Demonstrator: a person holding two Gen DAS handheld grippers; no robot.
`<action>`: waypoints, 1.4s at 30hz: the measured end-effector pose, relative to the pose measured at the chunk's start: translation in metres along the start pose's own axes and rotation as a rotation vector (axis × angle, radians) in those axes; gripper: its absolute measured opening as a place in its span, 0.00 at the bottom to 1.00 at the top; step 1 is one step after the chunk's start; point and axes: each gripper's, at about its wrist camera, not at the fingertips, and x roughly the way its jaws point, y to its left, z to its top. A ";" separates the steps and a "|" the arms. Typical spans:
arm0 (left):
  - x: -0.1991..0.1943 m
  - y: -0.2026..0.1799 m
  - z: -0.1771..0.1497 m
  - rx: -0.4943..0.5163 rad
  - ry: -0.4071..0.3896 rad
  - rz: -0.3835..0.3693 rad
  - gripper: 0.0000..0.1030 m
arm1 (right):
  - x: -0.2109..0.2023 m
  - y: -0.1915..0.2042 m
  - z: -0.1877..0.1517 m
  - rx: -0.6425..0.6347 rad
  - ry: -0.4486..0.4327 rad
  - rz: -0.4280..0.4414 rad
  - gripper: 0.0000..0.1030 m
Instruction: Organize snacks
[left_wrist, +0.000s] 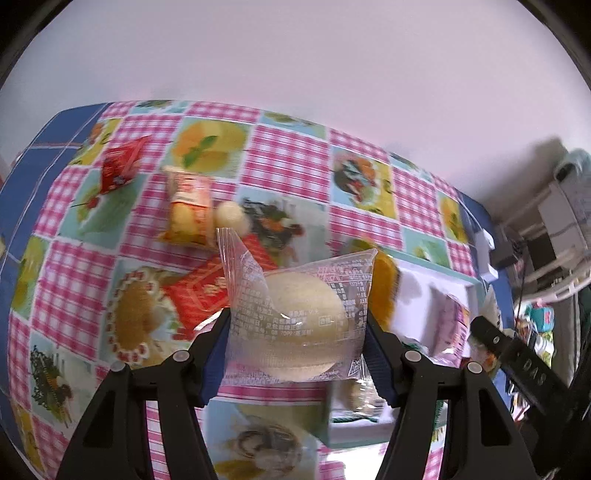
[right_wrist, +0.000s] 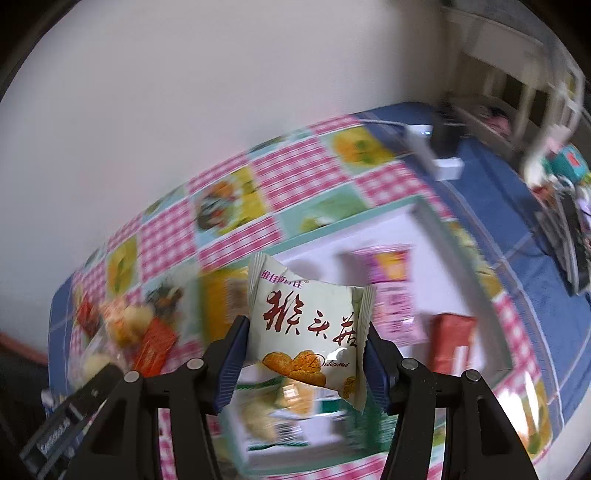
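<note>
My left gripper is shut on a clear-wrapped pale round cake, held above the checked tablecloth. Behind it on the cloth lie loose snacks: a red packet, an orange-and-white packet, a small pale ball and a red-orange packet. My right gripper is shut on a white biscuit packet with red characters, held over a white tray with a teal rim. In the tray lie a pink packet and a red-brown packet.
The tray's corner shows at the right of the left wrist view, with the other gripper's black body beside it. A white wall backs the table. A white device and cluttered shelving stand at the far right.
</note>
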 end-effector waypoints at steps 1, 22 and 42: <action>0.002 -0.006 -0.002 0.012 0.004 -0.005 0.65 | -0.001 -0.008 0.002 0.017 -0.004 -0.008 0.59; 0.033 -0.110 -0.034 0.246 0.053 -0.072 0.65 | -0.005 -0.092 0.015 0.192 -0.017 -0.028 0.61; 0.061 -0.140 -0.039 0.374 0.058 -0.043 0.68 | 0.028 -0.075 0.013 0.149 0.077 0.012 0.62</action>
